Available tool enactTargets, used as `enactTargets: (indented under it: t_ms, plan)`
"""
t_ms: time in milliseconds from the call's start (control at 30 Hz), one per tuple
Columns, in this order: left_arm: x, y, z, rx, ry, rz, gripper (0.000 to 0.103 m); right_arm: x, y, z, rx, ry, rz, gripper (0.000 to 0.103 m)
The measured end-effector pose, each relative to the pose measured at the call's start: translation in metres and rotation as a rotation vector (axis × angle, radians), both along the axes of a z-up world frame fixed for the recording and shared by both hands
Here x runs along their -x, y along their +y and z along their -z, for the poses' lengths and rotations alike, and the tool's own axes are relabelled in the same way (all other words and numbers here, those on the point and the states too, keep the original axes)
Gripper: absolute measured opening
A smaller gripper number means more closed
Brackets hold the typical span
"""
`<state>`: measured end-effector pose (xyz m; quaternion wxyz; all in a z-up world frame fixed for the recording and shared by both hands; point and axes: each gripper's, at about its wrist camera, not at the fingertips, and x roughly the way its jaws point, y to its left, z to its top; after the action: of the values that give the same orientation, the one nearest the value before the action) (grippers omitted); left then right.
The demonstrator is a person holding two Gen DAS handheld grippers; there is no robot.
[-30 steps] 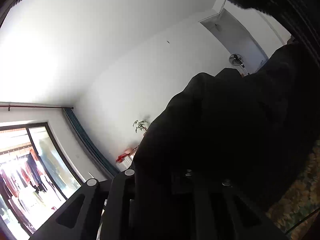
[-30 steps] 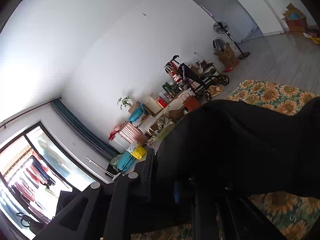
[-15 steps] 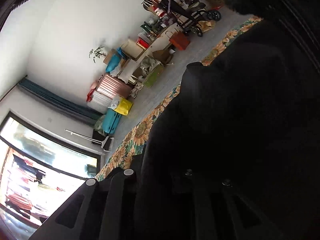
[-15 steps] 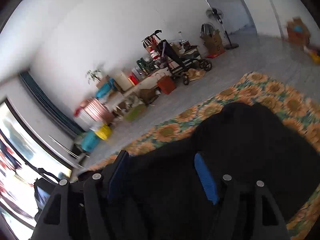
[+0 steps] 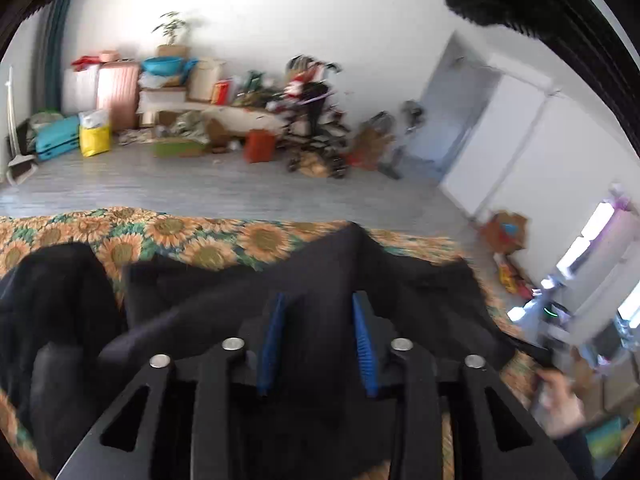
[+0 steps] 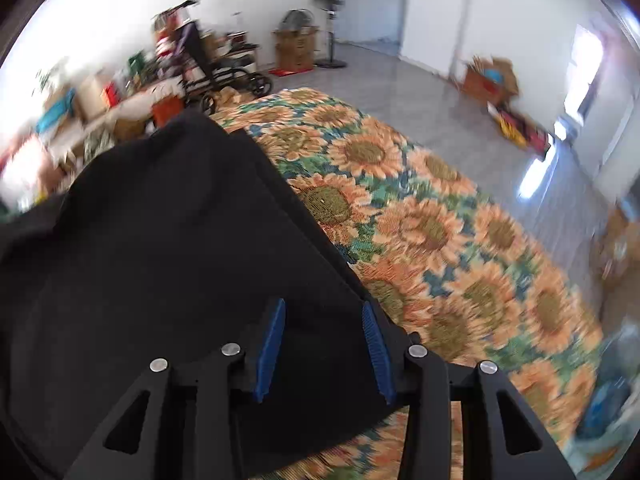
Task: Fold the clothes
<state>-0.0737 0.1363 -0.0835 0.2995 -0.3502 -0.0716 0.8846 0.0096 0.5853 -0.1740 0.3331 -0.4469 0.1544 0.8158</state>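
Note:
A black garment (image 5: 224, 292) lies on a sunflower-print cloth (image 5: 168, 236). In the left wrist view my left gripper (image 5: 318, 300) is open, its blue pads apart just above the black fabric, which peaks in a fold ahead of it. In the right wrist view the garment (image 6: 152, 224) covers the left half and its straight edge runs diagonally. My right gripper (image 6: 324, 304) is open over that edge, nothing held between its blue pads (image 6: 374, 344).
The sunflower cloth (image 6: 440, 232) stretches right of the garment. Beyond it is grey floor, with boxes, bags, a wheelchair (image 6: 224, 76) and a fan (image 6: 330, 0) along the white wall. A hand (image 5: 560, 400) shows at the lower right of the left wrist view.
Both grippers held the black garment up a second ago. They have lowered it onto the cloth and opened; the right opened first, the left after. Both cameras now look level over the cloth.

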Motion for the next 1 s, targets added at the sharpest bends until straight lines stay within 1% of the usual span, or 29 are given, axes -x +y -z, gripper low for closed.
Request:
enactTargets:
  t_ms: [33, 67, 100, 167, 233, 267, 333, 400, 467, 533, 567, 633, 700, 733, 767, 800, 833, 867, 900, 933, 967, 1000]
  plan:
    - [-0.014, -0.006, -0.005, 0.031, 0.019, 0.011, 0.043, 0.001, -0.005, -0.008, -0.013, 0.007, -0.021, 0.046]
    - [-0.028, -0.012, -0.01, 0.063, 0.038, 0.021, 0.043, 0.003, -0.011, -0.016, -0.026, 0.013, -0.042, 0.046]
    - [-0.037, -0.017, -0.013, 0.069, 0.037, 0.037, 0.043, 0.005, -0.019, -0.025, -0.031, 0.033, -0.073, 0.046]
    - [-0.046, -0.026, -0.015, 0.047, 0.0, 0.078, 0.043, 0.014, -0.049, -0.045, -0.018, 0.108, -0.186, 0.047]
    - [-0.051, -0.034, -0.015, 0.013, -0.064, 0.122, 0.043, 0.028, -0.094, -0.059, -0.002, 0.167, -0.331, 0.047]
    - [-0.049, -0.036, -0.011, 0.031, -0.084, 0.109, 0.043, 0.035, -0.12, -0.064, 0.015, 0.191, -0.414, 0.047]
    - [-0.043, -0.04, 0.003, 0.106, -0.112, 0.045, 0.043, 0.05, -0.173, -0.071, 0.072, 0.231, -0.6, 0.047]
    - [-0.025, -0.042, 0.015, 0.168, -0.126, -0.039, 0.043, 0.065, -0.225, -0.077, 0.126, 0.262, -0.777, 0.046]
    - [0.012, -0.048, 0.029, 0.157, -0.129, -0.111, 0.043, 0.082, -0.271, -0.076, 0.152, 0.254, -0.904, 0.046]
    - [0.046, -0.052, 0.039, 0.1, -0.151, -0.151, 0.043, 0.102, -0.306, -0.071, 0.134, 0.229, -0.959, 0.046]
    - [0.063, -0.054, 0.043, 0.068, -0.164, -0.168, 0.043, 0.115, -0.315, -0.068, 0.135, 0.22, -0.965, 0.046]
    - [0.099, -0.052, 0.054, 0.062, -0.215, -0.213, 0.042, 0.143, -0.325, -0.062, 0.129, 0.192, -0.943, 0.047]
    - [0.131, -0.046, 0.068, 0.087, -0.25, -0.249, 0.039, 0.177, -0.322, -0.052, 0.091, 0.152, -0.862, 0.049]
    - [0.143, -0.044, 0.074, 0.101, -0.26, -0.261, 0.038, 0.195, -0.313, -0.045, 0.085, 0.129, -0.812, 0.049]
    - [0.153, -0.043, 0.081, 0.111, -0.287, -0.266, 0.037, 0.212, -0.304, -0.038, 0.085, 0.101, -0.758, 0.049]
    - [0.157, -0.044, 0.09, 0.111, -0.325, -0.267, 0.036, 0.228, -0.291, -0.026, 0.091, 0.052, -0.687, 0.049]
    - [0.158, -0.046, 0.097, 0.105, -0.36, -0.266, 0.034, 0.239, -0.272, -0.01, 0.124, 0.008, -0.599, 0.044]
    - [0.158, -0.049, 0.103, 0.099, -0.393, -0.265, 0.032, 0.241, -0.248, 0.004, 0.205, 0.003, -0.518, 0.04]
    - [0.158, -0.048, 0.108, 0.113, -0.402, -0.255, 0.031, 0.242, -0.224, 0.018, 0.286, -0.003, -0.435, 0.04]
    - [0.16, -0.045, 0.111, 0.138, -0.397, -0.24, 0.031, 0.24, -0.205, 0.027, 0.333, -0.001, -0.381, 0.022]
    - [0.161, -0.041, 0.115, 0.167, -0.388, -0.225, 0.031, 0.232, -0.193, 0.028, 0.332, 0.013, -0.37, 0.009]
    - [0.162, -0.037, 0.118, 0.187, -0.378, -0.216, 0.031, 0.223, -0.181, 0.028, 0.33, 0.027, -0.359, 0.0]
